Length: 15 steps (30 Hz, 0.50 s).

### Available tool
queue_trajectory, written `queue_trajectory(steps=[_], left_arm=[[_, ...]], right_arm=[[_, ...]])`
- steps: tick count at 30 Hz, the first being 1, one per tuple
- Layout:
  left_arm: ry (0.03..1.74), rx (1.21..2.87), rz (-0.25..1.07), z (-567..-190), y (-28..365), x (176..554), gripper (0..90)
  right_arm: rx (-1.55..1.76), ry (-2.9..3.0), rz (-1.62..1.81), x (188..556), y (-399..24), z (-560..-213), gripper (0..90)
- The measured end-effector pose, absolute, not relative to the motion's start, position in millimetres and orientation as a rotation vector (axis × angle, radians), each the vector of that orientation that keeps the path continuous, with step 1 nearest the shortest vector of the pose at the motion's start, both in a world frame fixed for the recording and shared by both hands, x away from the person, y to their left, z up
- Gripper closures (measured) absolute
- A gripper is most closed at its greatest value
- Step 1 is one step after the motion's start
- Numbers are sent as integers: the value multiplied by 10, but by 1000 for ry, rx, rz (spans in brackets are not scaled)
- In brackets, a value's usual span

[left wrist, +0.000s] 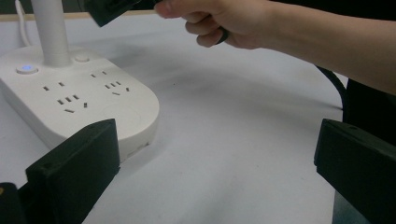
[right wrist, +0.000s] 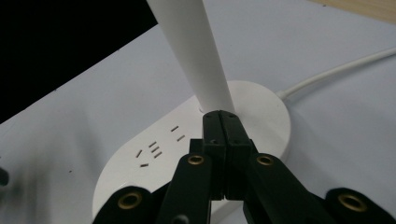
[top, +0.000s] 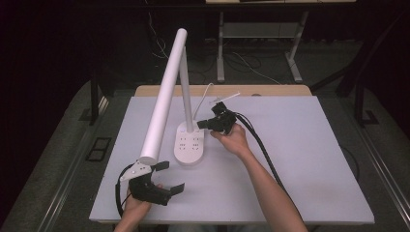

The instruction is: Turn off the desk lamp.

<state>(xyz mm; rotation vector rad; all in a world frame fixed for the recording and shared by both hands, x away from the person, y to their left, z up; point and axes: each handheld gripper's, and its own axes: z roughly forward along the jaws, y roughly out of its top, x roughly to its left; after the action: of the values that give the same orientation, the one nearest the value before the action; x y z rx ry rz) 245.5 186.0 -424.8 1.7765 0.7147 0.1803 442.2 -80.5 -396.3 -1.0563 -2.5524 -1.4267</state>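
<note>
A white desk lamp stands mid-table: its oval base [top: 189, 145] carries several sockets, a thin post [top: 186, 96] rises from it, and a long tube head [top: 164, 92] slants down to the front left. A button glows blue [left wrist: 26, 68] on the base [left wrist: 93, 107]. My right gripper [top: 200, 124] is shut with nothing in it. Its tips [right wrist: 220, 115] are just over the base [right wrist: 261, 107] at the foot of the post [right wrist: 196, 56]; whether they touch it I cannot tell. My left gripper [top: 172, 176] stands open near the front left edge, under the tube's end, its jaws wide apart [left wrist: 217, 158].
A white cable [top: 205, 94] runs from the lamp base toward the table's back edge. The white table top [top: 300, 159] stretches bare to the right. The right hand [left wrist: 233, 23] and its black cable [top: 261, 145] cross the middle. Dark floor and desk legs lie behind.
</note>
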Motion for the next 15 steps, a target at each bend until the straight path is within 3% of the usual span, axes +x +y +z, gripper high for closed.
queue_trajectory(steps=[9,15], left_arm=[[710,1782,175,-4249,1852,2441,0],[714,1774,173,-4251,1852,2444,0]], right_arm=[[-1035,-2571,-1455,4290,-1005,-3783,897],[-1052,-2553,-1501,4167,-1210,-3663,812]])
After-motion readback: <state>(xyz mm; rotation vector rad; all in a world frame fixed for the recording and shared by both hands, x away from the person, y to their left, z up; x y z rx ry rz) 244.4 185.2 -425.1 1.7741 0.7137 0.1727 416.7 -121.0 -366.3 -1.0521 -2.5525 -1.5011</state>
